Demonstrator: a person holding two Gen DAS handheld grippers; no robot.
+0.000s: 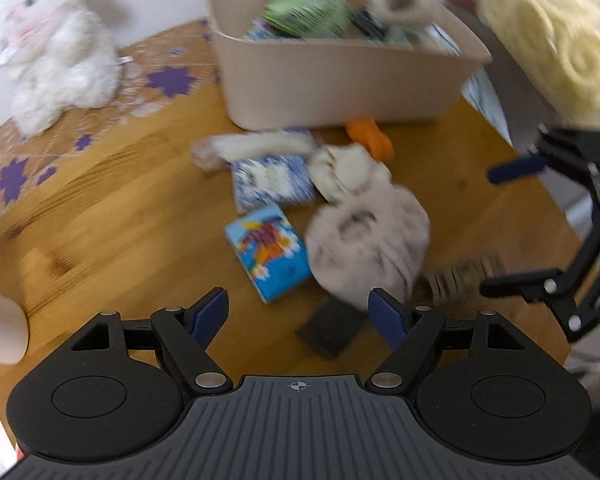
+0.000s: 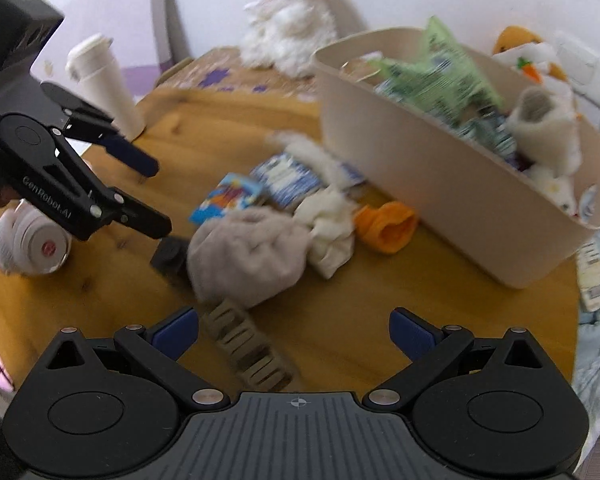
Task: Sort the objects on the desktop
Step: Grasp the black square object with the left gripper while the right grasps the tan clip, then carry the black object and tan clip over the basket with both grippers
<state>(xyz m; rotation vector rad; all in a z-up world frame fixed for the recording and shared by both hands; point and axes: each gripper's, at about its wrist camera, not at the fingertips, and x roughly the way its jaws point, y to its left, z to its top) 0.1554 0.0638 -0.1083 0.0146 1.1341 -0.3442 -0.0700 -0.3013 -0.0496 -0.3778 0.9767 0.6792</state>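
Both my hand-held grippers, left (image 1: 298,316) and right (image 2: 294,330), gape empty above the counter (image 1: 120,208). Grey fluffy bundle (image 1: 366,248) lies at one o'clock from my left; beige bin (image 1: 332,84) sits at twelve.

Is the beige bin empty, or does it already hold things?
Holds things: the bin contains a green packet and a fluffy sock.
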